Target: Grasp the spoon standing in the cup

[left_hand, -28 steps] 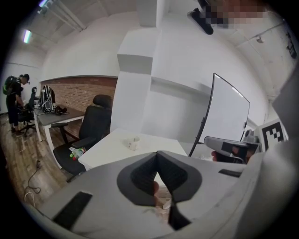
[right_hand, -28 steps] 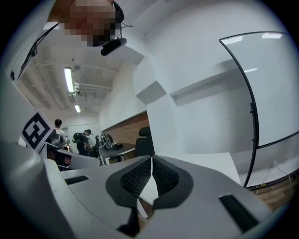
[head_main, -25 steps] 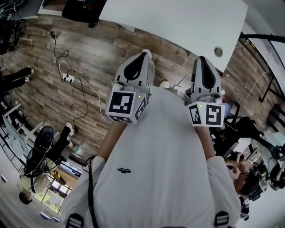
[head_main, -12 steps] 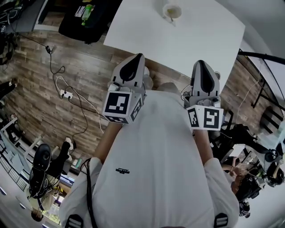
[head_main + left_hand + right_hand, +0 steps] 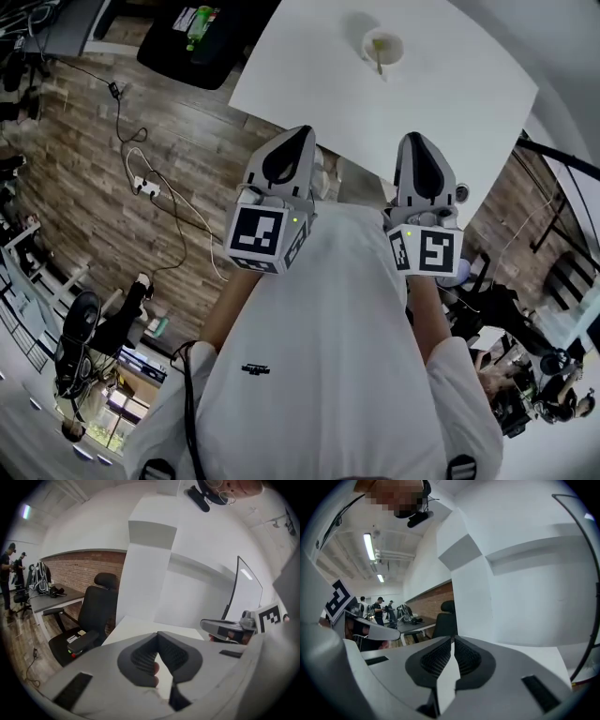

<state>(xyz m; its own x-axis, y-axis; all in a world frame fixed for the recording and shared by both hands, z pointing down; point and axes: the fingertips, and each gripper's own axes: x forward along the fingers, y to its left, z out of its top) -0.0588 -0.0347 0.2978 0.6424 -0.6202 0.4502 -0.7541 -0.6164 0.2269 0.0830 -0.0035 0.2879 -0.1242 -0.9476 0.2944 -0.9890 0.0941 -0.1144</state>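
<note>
Carried closed and empty (tips touching), likely for approach: grey left gripper (image 5: 298, 133), grey right gripper (image 5: 413, 141), well short of round white cup (image 5: 382, 44) propping slim tan spoon (image 5: 378, 58) upright.

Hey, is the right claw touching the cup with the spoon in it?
Apart. The head view shows a wide stretch of bare white table between the right claw and the cup, which stands farther across it.
</note>
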